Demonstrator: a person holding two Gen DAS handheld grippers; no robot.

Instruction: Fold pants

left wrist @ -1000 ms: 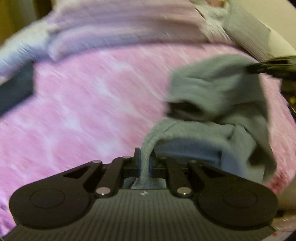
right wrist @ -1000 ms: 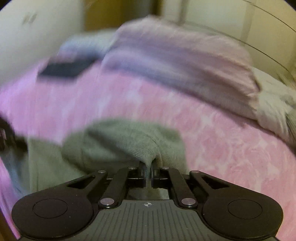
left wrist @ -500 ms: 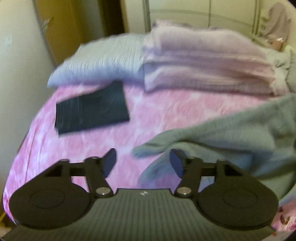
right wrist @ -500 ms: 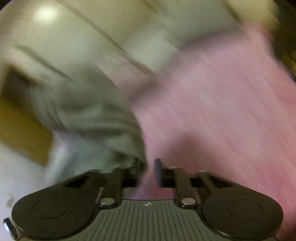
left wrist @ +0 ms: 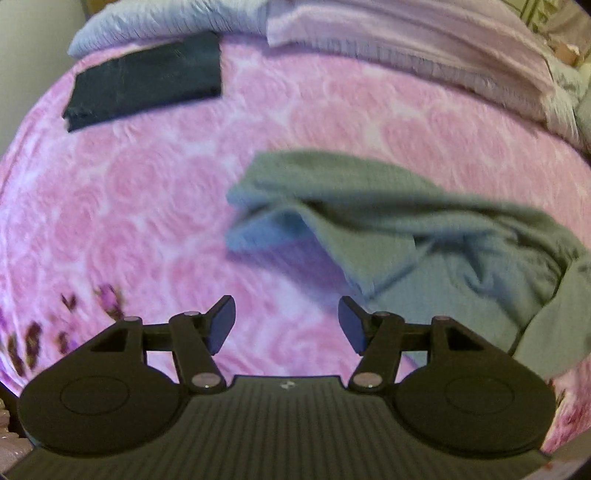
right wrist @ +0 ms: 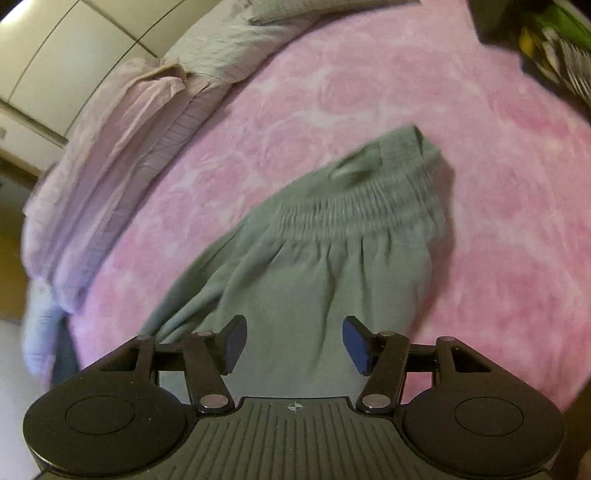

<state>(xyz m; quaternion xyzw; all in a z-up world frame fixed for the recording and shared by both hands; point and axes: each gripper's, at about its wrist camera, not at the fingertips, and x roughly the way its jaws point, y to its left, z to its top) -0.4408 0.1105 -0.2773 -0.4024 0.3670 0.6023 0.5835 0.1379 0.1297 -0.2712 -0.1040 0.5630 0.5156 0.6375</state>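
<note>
Grey-green sweatpants (left wrist: 424, 236) lie loosely rumpled on the pink rose-pattern bedspread (left wrist: 147, 192), to the right of centre in the left wrist view. My left gripper (left wrist: 287, 321) is open over bare bedspread, just left of the pants, holding nothing. In the right wrist view the pants (right wrist: 314, 266) spread out with their gathered elastic waistband (right wrist: 369, 210) at the far end. My right gripper (right wrist: 293, 341) is open above the pants' near part, with only cloth showing between the fingers.
A folded dark garment (left wrist: 144, 81) lies at the far left of the bed. Lilac folded bedding (left wrist: 406, 40) and a pale blue pillow (left wrist: 166, 18) line the far side. The lilac bedding (right wrist: 110, 166) also runs along the left in the right wrist view.
A second ago both grippers were shut on the pants and held them up. Both have since opened, and the pants now lie on the bedspread.
</note>
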